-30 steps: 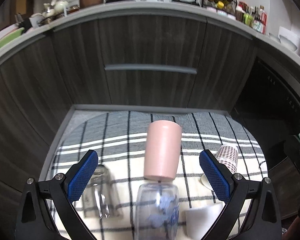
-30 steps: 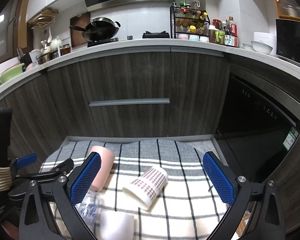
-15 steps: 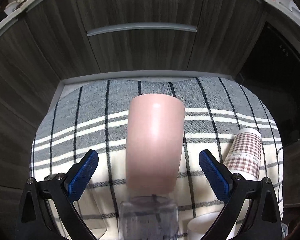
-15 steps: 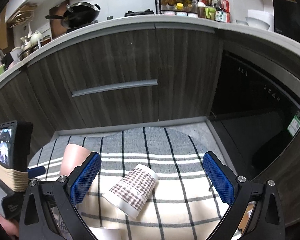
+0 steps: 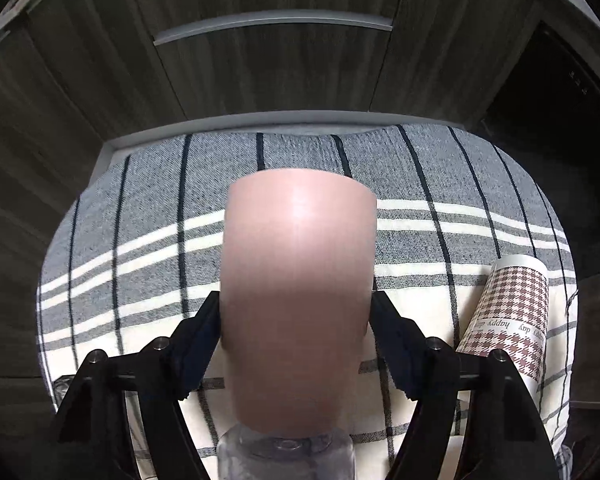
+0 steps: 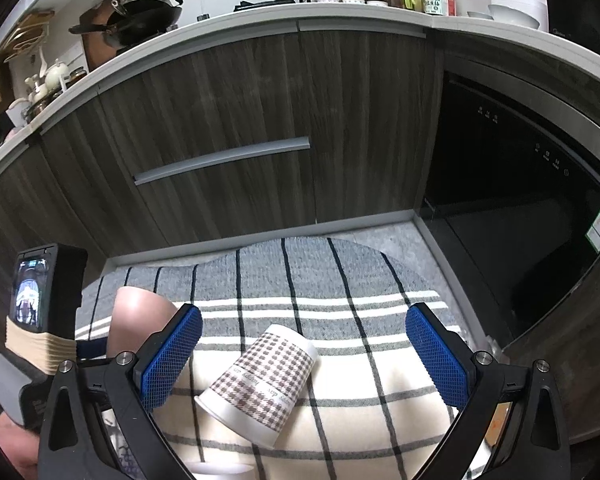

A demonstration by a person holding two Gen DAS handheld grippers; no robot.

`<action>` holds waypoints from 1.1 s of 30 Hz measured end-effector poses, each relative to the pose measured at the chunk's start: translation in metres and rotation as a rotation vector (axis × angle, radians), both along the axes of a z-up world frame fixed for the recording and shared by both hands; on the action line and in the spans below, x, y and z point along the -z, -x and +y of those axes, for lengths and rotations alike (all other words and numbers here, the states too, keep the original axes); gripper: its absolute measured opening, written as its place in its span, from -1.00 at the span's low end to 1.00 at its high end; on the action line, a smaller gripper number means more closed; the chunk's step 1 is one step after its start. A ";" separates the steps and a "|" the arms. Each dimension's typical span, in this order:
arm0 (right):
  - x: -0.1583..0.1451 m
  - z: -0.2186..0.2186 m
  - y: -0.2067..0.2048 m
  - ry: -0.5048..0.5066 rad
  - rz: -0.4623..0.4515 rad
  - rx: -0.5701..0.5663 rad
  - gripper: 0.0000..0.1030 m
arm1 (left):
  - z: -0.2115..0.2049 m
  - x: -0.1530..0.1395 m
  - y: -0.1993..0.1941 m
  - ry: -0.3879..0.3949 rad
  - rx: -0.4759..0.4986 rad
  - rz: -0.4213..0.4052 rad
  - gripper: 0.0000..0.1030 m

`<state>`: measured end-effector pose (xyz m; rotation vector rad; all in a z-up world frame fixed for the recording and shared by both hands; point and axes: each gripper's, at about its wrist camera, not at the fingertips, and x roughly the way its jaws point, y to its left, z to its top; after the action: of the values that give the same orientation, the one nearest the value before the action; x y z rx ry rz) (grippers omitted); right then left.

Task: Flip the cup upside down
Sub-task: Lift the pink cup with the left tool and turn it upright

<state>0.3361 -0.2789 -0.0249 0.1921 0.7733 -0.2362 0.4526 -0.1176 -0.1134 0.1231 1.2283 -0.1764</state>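
Observation:
A tall pink cup (image 5: pixel 298 300) lies on the checked cloth (image 5: pixel 148 248), pointing away from me. My left gripper (image 5: pixel 296 320) is shut on the pink cup, one finger (image 5: pixel 198 340) on each side of it. The cup also shows in the right wrist view (image 6: pixel 136 320), at the left behind a finger. A houndstooth-patterned cup (image 6: pixel 260 380) lies on its side on the cloth between the fingers of my right gripper (image 6: pixel 300 360), which is open, empty and above it. This cup also shows in the left wrist view (image 5: pixel 508 320).
A clear glass (image 5: pixel 286 456) lies just in front of the pink cup's near end. Dark wood cabinets with a drawer handle (image 6: pixel 220 160) stand behind the cloth. A black appliance door (image 6: pixel 520 220) is at the right. The left hand-held unit (image 6: pixel 40 320) is at the left.
My left gripper has moved forward and down onto the pink cup and closed on it. My right gripper has come a little closer to the patterned cup and stays open.

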 end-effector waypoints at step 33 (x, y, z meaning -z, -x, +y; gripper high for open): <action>-0.098 0.018 0.099 -0.019 -0.163 -0.034 0.98 | 0.029 -0.139 0.118 0.072 0.015 -0.173 0.36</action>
<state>0.2370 -0.2608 0.0734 0.2134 0.6168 -0.1789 0.3348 -0.0881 0.0251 0.0839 1.0479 -0.2184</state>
